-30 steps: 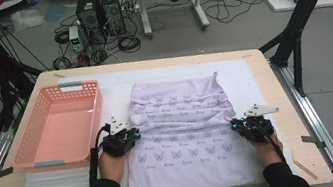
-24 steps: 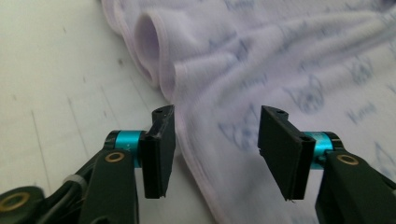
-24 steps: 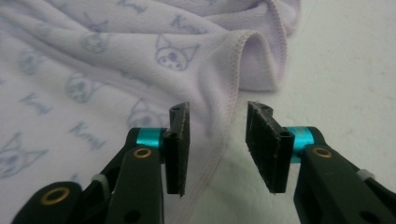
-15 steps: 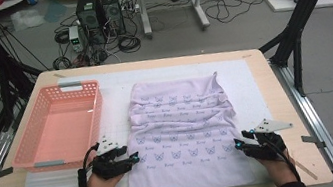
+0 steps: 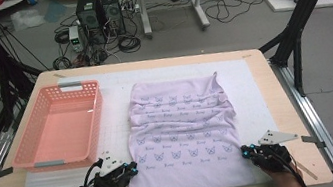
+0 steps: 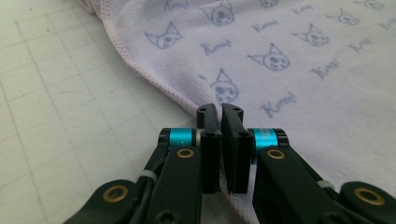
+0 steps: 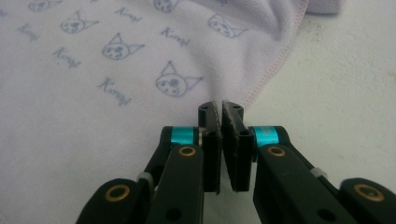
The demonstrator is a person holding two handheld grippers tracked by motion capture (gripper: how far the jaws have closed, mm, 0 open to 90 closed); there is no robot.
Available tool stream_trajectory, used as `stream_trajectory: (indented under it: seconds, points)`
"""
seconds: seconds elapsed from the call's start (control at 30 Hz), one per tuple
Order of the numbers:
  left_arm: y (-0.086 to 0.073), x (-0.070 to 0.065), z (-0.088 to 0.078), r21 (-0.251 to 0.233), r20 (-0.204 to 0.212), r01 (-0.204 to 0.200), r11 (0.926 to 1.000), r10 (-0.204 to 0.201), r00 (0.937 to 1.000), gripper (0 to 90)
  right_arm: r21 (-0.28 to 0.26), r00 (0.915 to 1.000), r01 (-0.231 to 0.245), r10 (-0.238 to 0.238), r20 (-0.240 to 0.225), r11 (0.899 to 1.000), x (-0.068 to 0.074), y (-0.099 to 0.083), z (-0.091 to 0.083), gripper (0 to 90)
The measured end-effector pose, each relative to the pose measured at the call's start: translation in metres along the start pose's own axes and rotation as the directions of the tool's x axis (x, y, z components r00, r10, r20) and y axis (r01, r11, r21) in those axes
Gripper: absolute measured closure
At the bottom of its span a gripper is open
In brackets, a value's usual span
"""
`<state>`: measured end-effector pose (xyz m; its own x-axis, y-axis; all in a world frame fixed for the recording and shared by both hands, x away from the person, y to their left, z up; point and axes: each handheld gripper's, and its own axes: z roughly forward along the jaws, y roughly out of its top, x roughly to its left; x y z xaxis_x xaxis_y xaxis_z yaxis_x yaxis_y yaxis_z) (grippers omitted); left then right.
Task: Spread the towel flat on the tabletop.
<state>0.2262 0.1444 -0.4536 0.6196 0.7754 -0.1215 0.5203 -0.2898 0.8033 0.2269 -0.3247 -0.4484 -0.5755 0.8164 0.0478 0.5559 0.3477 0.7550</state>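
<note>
We find the lilac towel [image 5: 186, 136] spread flat on the tabletop [image 5: 278, 106], right of the pink basket [image 5: 58, 126]. We note the left tool [image 5: 133, 168] and right tool [image 5: 245, 152], jaws just closing, each clenched on a near towel edge.

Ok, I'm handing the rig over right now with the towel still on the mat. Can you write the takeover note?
Left gripper: jaws just closed, shut on the towel's near left edge.
Right gripper: jaws just closed, shut on its near right edge.
Towel: lies on the white mat, far half rumpled, near half flat.
Pink basket: left of the towel, nothing in it.
Done: both near edges pinched.
Left: probably lift, fold, then place it in the basket.
</note>
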Motion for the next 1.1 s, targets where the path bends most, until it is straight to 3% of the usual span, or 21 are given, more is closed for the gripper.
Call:
stream_trajectory:
  seconds: [0.07,0.57,0.9,1.0,1.1]
  points:
    - [-0.001,0.001,-0.002,0.004,0.011,0.016,0.9999,-0.016,0.9998,86.2,0.004,1.0,0.001,-0.001,-0.005,1.0,0.0,-0.002,-0.003,87.0]
    - [-0.01,-0.005,-0.03,0.056,0.113,0.009,0.9984,-0.015,0.9935,86.4,-0.013,0.9981,0.021,-0.022,-0.057,1.0,0.012,-0.02,-0.034,87.2]
    - [-0.018,-0.012,-0.061,0.051,0.204,0.029,0.9983,-0.039,0.9782,86.7,-0.03,0.993,0.055,-0.058,-0.104,0.998,0.025,-0.025,-0.065,87.3]
    - [-0.018,-0.014,-0.071,0.032,0.234,0.023,0.9992,-0.03,0.9718,86.6,-0.041,0.9902,0.062,-0.066,-0.123,0.997,0.03,-0.027,-0.077,87.2]
    - [-0.019,-0.015,-0.07,0.035,0.242,0.006,0.9994,-0.014,0.9702,86.0,-0.042,0.989,0.057,-0.063,-0.134,0.997,0.03,-0.029,-0.081,86.3]
